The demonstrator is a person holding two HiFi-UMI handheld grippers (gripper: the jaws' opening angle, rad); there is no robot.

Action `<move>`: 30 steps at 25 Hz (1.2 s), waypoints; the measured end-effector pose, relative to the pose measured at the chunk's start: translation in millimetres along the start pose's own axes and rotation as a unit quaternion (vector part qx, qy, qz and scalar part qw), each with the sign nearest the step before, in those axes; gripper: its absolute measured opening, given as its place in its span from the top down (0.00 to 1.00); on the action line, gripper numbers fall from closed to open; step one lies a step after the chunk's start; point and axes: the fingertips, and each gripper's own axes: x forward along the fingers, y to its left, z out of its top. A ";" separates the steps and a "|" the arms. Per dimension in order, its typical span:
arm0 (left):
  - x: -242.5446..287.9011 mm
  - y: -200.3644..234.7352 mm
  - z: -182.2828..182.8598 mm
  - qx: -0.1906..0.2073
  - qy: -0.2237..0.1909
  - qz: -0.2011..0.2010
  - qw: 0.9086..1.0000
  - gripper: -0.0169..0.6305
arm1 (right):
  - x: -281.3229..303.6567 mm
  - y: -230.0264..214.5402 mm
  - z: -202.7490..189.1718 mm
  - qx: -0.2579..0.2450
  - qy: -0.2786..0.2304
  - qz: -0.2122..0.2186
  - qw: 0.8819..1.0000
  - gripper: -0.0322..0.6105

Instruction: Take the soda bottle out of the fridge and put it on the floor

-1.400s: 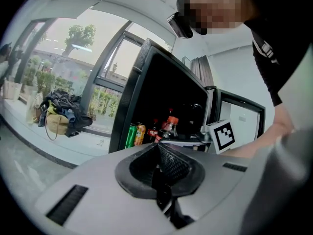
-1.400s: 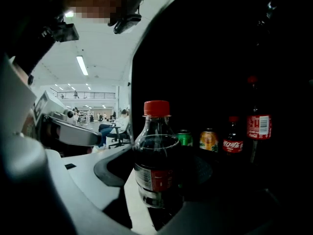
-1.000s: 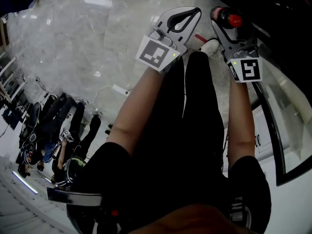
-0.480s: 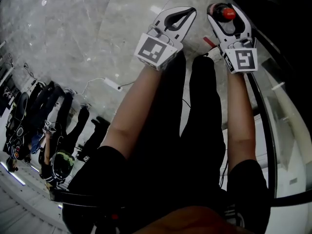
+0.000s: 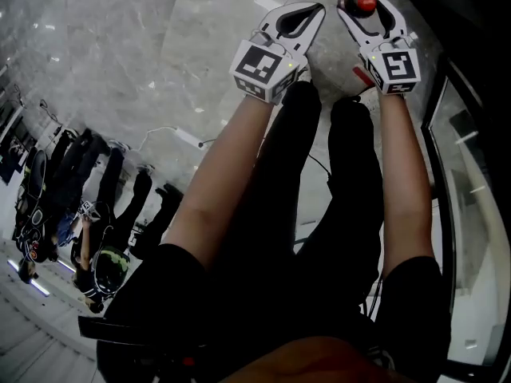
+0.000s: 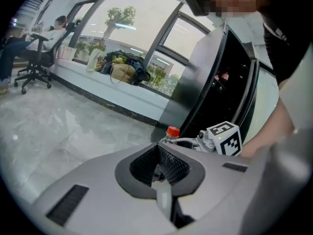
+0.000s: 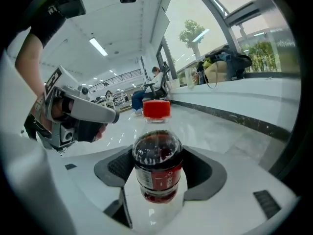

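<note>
The soda bottle [image 7: 157, 177], out of the fridge [image 6: 198, 82], hangs gripped by the jaws of our right gripper [image 7: 156, 155] above the floor [image 5: 120, 70], not yet set down; the left gripper [image 6: 157, 148] has its jaws closed and empty.

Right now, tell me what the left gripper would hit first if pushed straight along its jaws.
Likely the soda bottle held in the right gripper: its red cap shows just past the left gripper's shut tips, the fridge behind. Depth is unclear, so it may slip past.

Open-plan office hall: polished marble floor [image 6: 58, 126], tall windows [image 6: 122, 33], swivel chair [image 6: 35, 67], ceiling strip lights [image 7: 99, 46]
</note>
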 end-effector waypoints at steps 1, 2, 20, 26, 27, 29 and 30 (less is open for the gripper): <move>4.2 5.5 -10.0 -0.001 0.005 0.002 1.000 0.97 | 6.7 -2.3 -13.9 0.002 0.006 0.002 1.000 0.47; 9.2 11.6 -20.2 -0.002 0.010 0.004 1.000 0.97 | 13.9 -5.0 -27.2 0.003 0.011 0.005 1.000 0.47; 84.7 81.2 -143.4 0.023 0.045 -0.003 0.999 0.97 | 135.3 -39.3 -214.2 -0.061 0.109 0.057 0.991 0.47; 71.2 79.8 -151.0 0.012 0.048 0.005 0.999 0.97 | 127.8 -24.0 -243.4 -0.114 0.137 0.072 0.981 0.47; 69.8 78.6 -152.3 0.011 0.049 0.005 0.999 0.97 | 127.8 -21.6 -244.4 -0.116 0.139 0.076 0.981 0.47; 68.1 76.9 -153.4 0.013 0.051 0.005 0.999 0.97 | 130.1 -16.9 -246.4 -0.118 0.149 0.088 0.978 0.47; 67.6 77.0 -152.7 0.014 0.051 0.006 0.999 0.97 | 131.5 -14.3 -248.1 -0.119 0.155 0.096 0.976 0.47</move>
